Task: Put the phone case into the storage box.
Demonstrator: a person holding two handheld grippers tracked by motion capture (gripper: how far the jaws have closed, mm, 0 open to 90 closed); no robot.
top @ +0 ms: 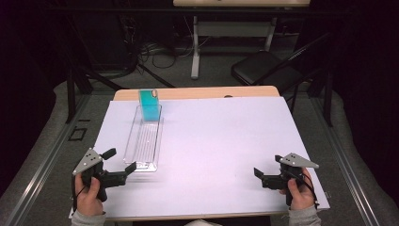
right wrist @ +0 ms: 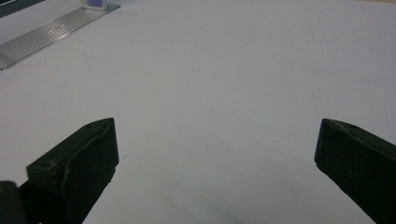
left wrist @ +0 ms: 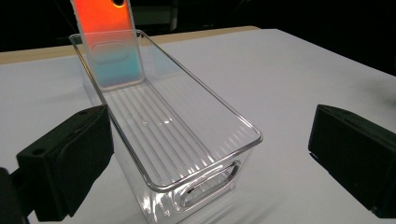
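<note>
White tabletop (top: 221, 141) carries one clear bin (top: 144, 139) (one phone case (top: 149, 104) inside); two claws, left (top: 120, 160) and right (top: 267, 165), gape empty.

- High view: fixed above the person's side, faces forward and down; takes in the whole white table (top: 226, 141), the floor and a folding chair (top: 263, 68) beyond. Far off, widest of the 3.
- Left gripper view: rides the left gripper (top: 121, 160), low over the table, looks along its 2 jaws at the near end of the clear bin (left wrist: 187, 135), very close; phone case (left wrist: 109, 42) leaning at the far end.
- Right gripper view: rides the right gripper (top: 269, 173), low, faces across bare tabletop (right wrist: 224, 84); bin only at the top left corner, far.
- Shared: all 3 catch the bin (top: 145, 136) and tabletop.
</note>
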